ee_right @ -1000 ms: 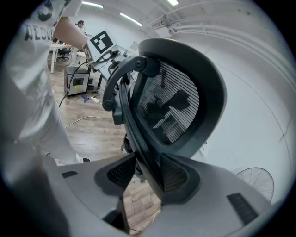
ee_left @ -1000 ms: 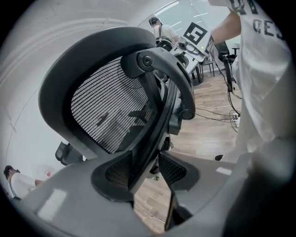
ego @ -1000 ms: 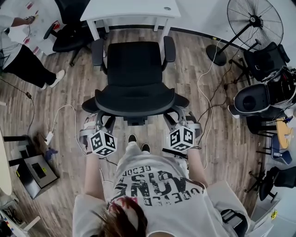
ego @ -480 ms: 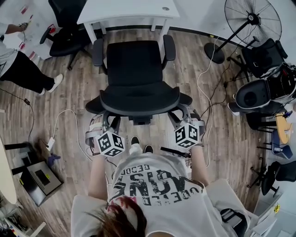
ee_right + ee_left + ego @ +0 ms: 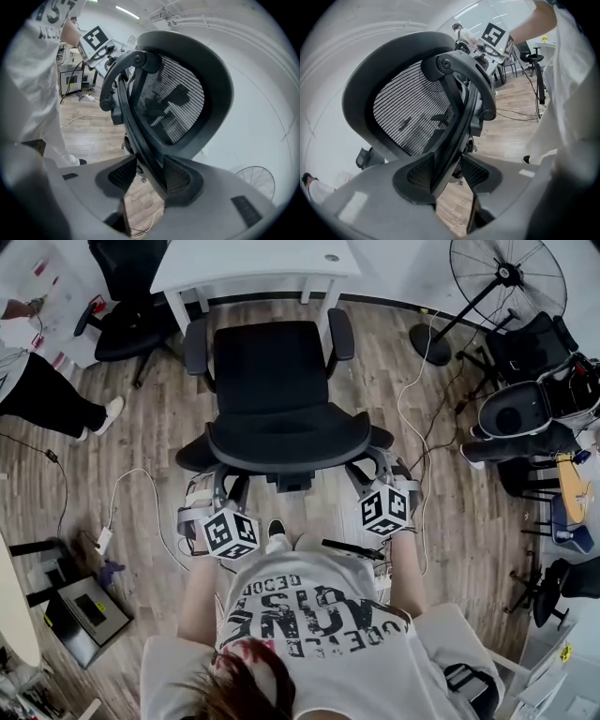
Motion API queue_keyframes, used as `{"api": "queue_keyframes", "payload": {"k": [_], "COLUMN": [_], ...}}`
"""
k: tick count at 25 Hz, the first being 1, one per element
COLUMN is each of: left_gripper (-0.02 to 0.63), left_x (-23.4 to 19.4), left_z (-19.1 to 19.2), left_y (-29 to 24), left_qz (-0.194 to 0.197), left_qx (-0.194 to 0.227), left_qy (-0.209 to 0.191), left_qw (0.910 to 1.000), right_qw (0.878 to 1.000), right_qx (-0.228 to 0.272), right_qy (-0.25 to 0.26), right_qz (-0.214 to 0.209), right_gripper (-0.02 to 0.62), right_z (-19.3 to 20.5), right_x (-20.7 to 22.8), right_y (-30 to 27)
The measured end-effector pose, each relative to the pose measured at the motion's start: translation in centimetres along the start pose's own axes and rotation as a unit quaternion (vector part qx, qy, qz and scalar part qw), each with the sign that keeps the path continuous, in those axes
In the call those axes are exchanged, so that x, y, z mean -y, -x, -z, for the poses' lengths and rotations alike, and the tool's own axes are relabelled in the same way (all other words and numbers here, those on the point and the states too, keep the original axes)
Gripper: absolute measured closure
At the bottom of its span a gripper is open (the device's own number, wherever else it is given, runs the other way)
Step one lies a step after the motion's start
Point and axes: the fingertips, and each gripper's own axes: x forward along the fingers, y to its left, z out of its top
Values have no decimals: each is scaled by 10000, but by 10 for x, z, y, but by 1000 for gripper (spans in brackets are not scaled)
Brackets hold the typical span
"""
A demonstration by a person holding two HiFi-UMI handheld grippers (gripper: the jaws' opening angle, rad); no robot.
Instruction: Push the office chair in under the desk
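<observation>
Print showed in two places. Block letters ran across the shirt (image 5: 314,606), upside down in the head view, and we could not read them with confidence. Each gripper's cube carried black-and-white square markers.

The chair (image 5: 272,381) stood at upper centre of the head view, facing the white desk (image 5: 248,261) at the top edge. Its seat front lay just short of the desk's near edge, and its armrests sat near the desk's two front legs. The curved backrest pointed down the frame towards us.

The left gripper (image 5: 221,486) reached the backrest's underside at lower left of the chair. In its own view the left gripper (image 5: 451,169) was clenched on a black strut of the back frame, which ran up between the two pads to the mesh. The right gripper (image 5: 367,465) met the backrest at lower right. In its own view it (image 5: 149,174) likewise grasped a black strut of the frame, both pads against it.
</observation>
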Motion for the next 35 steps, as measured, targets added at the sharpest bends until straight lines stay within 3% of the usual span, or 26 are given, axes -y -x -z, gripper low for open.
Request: {"api": "queue_keyframes", "payload": {"k": [15, 22, 35], "left_gripper": [426, 426, 426], "left_x": [-18, -26, -67], "left_z": [-7, -10, 15], "left_y": [-20, -35, -53], "left_qz": [-35, 203, 302], "left_qx": [3, 367, 543], "left_qy": [20, 43, 47], "left_qw": [10000, 9991, 9981], "right_qw": [9999, 9995, 9993], "right_qx": [79, -84, 203], "right_qy": [30, -36, 63], "right_qz": [-78, -290, -292], "right_gripper": [422, 422, 425], "right_z": [3, 6, -24], "right_x": [26, 39, 54], "right_y": [-20, -34, -65]}}
